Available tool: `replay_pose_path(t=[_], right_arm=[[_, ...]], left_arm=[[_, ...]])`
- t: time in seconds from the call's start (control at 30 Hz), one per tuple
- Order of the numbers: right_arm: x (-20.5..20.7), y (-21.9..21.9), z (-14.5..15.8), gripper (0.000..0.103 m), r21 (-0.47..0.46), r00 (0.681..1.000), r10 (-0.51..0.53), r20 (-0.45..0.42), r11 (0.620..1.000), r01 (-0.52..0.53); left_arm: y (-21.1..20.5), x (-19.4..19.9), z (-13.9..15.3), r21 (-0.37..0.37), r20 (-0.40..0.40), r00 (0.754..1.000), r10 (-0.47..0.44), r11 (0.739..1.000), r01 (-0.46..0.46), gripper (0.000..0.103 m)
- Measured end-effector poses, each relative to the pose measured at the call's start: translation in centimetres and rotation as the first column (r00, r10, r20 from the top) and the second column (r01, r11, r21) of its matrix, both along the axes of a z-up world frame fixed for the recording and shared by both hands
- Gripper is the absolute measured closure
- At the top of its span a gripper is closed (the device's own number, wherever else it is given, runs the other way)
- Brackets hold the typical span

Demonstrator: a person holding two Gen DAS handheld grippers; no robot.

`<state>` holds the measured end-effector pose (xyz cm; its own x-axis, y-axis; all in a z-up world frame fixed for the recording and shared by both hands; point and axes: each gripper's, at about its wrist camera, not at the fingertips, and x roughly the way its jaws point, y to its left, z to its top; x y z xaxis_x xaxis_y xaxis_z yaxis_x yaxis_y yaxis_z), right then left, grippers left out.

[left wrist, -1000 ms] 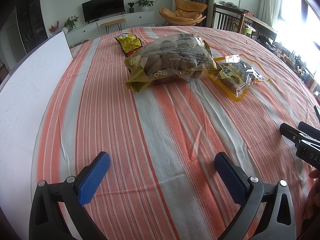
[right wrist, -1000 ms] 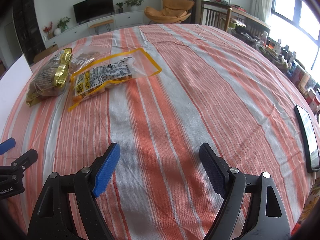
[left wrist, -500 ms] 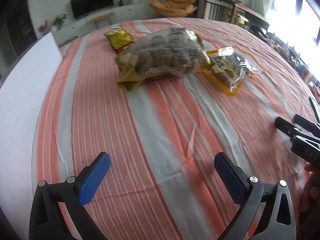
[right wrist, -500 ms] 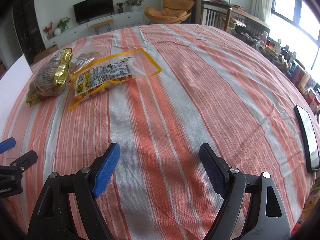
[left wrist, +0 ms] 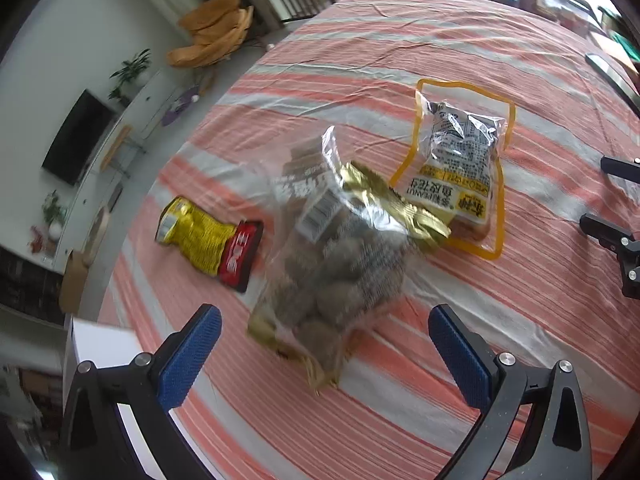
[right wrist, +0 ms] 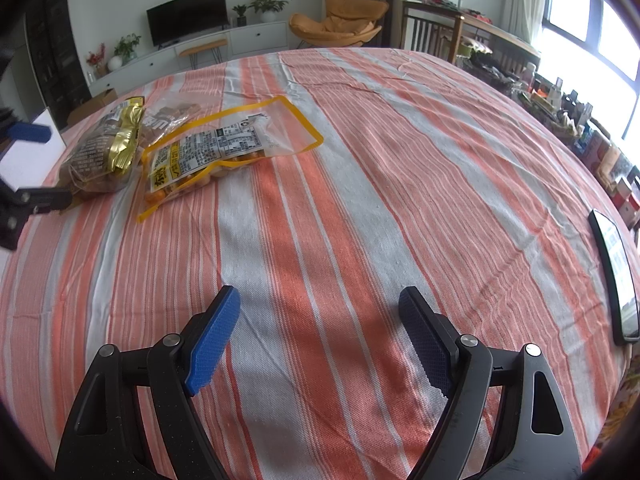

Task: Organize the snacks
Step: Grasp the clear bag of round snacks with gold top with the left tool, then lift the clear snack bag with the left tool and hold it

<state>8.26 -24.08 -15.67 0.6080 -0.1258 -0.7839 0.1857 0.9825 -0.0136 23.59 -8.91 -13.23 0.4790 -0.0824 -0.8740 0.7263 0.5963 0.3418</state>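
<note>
Left gripper (left wrist: pixel 324 336) jaws wide apart, nothing between the pads, hovering just short of the gold-trimmed clear snack bag (left wrist: pixel 340 256) at 12 o'clock. Yellow-red packet (left wrist: pixel 208 240) lies at 10 o'clock, apart from it. Yellow-bordered peanut pouch (left wrist: pixel 460 172) at 1 o'clock, touching the gold bag's edge; print reads "PEANUT", other text too blurred. White board (left wrist: pixel 104 344) at the table's rim, 8 o'clock. Right gripper (right wrist: pixel 320 336) also spread open, empty, over bare striped tablecloth (right wrist: pixel 360 200); wide free cloth from 11 to 2 o'clock. Dark phone (right wrist: pixel 614 276) at 3 o'clock by the table edge. In the right view, the snacks sit at 10 o'clock.
</note>
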Motion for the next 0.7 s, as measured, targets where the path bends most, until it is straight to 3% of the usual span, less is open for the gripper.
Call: replay_pose_path(t=[0.1,0.23,0.27,0.3,0.4,0.5,0.53,0.57,0.63,0.7], right_arm=[[0.0,0.0,0.0,0.019,0.000,1.000,0.000,0.000,1.000,0.000],[0.0,0.0,0.0,0.018,0.000,1.000,0.001,0.000,1.000,-0.001],[0.0,0.0,0.0,0.018,0.001,1.000,0.000,0.000,1.000,0.000],[0.0,0.0,0.0,0.018,0.002,1.000,0.001,0.000,1.000,-0.001],[0.0,0.0,0.0,0.018,0.002,1.000,0.001,0.000,1.000,-0.001],[0.0,0.0,0.0,0.018,0.001,1.000,0.001,0.000,1.000,-0.001],[0.0,0.1,0.0,0.018,0.001,1.000,0.001,0.000,1.000,-0.001],[0.0,0.0,0.0,0.018,0.001,1.000,0.001,0.000,1.000,-0.001],[0.0,0.1,0.0,0.018,0.002,1.000,0.000,0.000,1.000,0.000],[0.0,0.1,0.0,0.018,0.001,1.000,0.000,0.000,1.000,0.000]], left_arm=[[-0.7,1.3,-0.1,-0.011,0.006,0.999,-0.034,0.999,0.034,0.001],[-1.6,2.9,-0.8,-0.104,-0.085,0.996,-0.040,0.994,0.031,0.001],[-1.9,3.0,-1.3,-0.107,-0.117,0.992,-0.038,0.994,0.025,0.004],[-2.0,2.9,-1.6,-0.109,-0.144,0.989,-0.036,0.994,0.020,0.023],[-1.6,2.3,-1.8,-0.130,-0.156,0.988,-0.009,0.991,-0.011,0.035],[0.1,0.7,-1.0,-0.183,-0.168,0.981,0.099,0.974,-0.130,0.037],[0.8,-0.2,-0.6,-0.209,-0.174,0.974,0.147,0.961,-0.183,0.037],[2.0,-1.3,-0.3,-0.246,-0.204,0.953,0.223,0.931,-0.270,0.037],[4.7,-3.9,-0.2,-0.304,-0.323,0.871,0.370,0.831,-0.466,0.037],[6.8,-6.8,-0.7,-0.319,-0.408,0.797,0.446,0.748,-0.582,0.036]])
